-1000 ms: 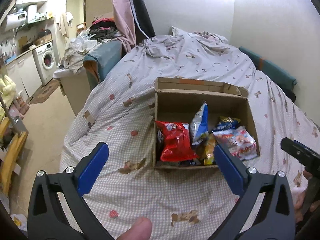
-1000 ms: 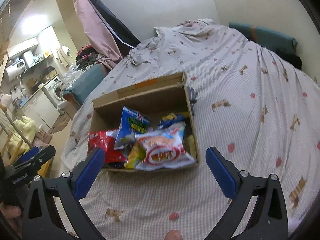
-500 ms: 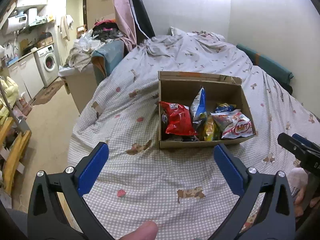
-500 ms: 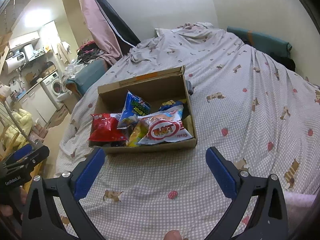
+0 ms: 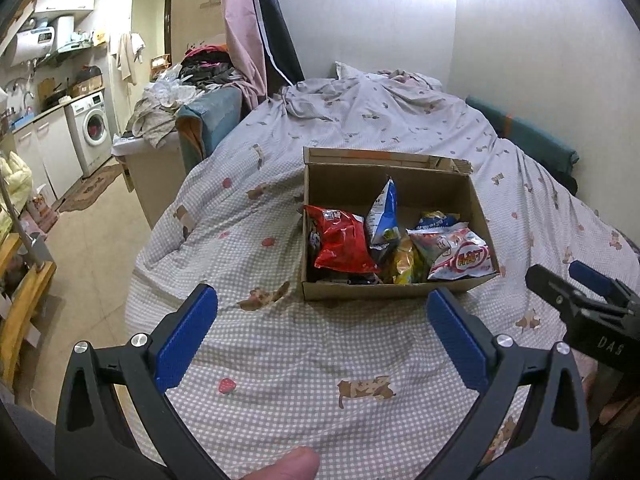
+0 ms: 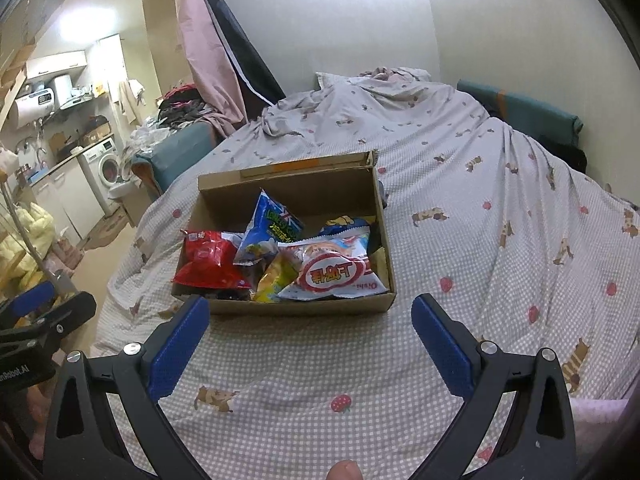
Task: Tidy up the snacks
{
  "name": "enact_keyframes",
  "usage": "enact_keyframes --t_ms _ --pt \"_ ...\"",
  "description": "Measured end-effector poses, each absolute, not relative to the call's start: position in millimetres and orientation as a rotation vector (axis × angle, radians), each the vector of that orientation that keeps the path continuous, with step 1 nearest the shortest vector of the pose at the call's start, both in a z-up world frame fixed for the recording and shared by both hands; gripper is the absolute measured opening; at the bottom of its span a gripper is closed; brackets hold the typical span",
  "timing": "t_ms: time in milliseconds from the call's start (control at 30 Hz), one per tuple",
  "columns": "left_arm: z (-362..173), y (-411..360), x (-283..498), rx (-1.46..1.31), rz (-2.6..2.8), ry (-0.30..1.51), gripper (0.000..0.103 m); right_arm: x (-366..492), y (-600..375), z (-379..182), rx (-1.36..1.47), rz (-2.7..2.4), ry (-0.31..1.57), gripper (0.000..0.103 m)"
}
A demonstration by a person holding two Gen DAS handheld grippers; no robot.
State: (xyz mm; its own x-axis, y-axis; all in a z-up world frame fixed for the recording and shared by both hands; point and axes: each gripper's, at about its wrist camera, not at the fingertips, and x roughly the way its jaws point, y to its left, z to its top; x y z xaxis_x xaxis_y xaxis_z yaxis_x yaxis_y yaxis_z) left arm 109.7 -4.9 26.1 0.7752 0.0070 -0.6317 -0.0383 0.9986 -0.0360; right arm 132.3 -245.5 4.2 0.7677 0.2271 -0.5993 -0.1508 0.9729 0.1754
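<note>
Snack packets inside open cardboard box [image 5: 390, 294] on bed — both grippers short of it, empty.

Red bag [image 5: 340, 242] at left, blue bag [image 5: 382, 216] propped upright mid-box, yellow packet [image 6: 276, 276] low, white-and-red bag [image 6: 334, 272] lying on top at right; none seen on the checked bedspread [image 5: 280, 344]. Packets lie jumbled — fits sorting ahead or packing done. Left gripper [image 5: 320, 338] and right gripper [image 6: 308, 344]: jaws wide apart, holding nothing, both aimed at the box.
</note>
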Motion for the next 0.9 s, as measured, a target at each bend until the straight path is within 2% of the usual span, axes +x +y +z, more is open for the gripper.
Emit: enact_keyframes --t_ms 900 --pt "24.4 -1.7 111.2 -0.068 0.054 0.700 0.103 130.3 -236.0 0.0 0.087 0.212 0.668 0.103"
